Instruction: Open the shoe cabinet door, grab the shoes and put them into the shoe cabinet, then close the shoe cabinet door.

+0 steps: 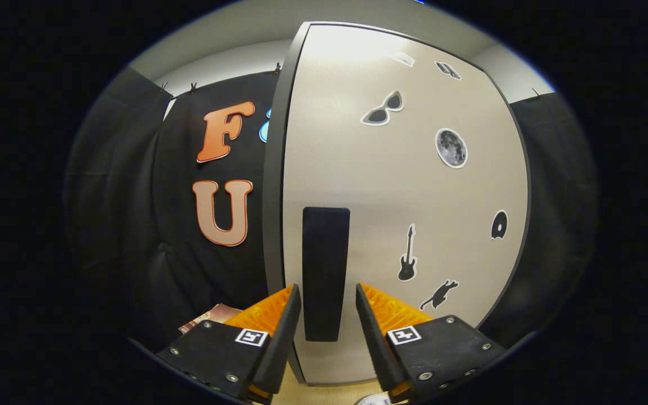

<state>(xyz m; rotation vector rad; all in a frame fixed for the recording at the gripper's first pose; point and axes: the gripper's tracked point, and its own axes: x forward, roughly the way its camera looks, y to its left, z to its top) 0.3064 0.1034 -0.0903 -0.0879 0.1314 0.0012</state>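
Tool: hand-held gripper [328,298], two wedge-shaped fingers tapering forward
Finger bases: broad flat plates, one under each finger
Fasteners: round silver screws at the corners and along the near edges of both plates
Markings: a small square black-and-white tag on each plate, just behind its finger
Inner faces: ribbed, ridged texture running along the sloping pads [383,306]

Bright overhead light glares off the cabinet door [391,185] top; fisheye bends edges, focus sharp.
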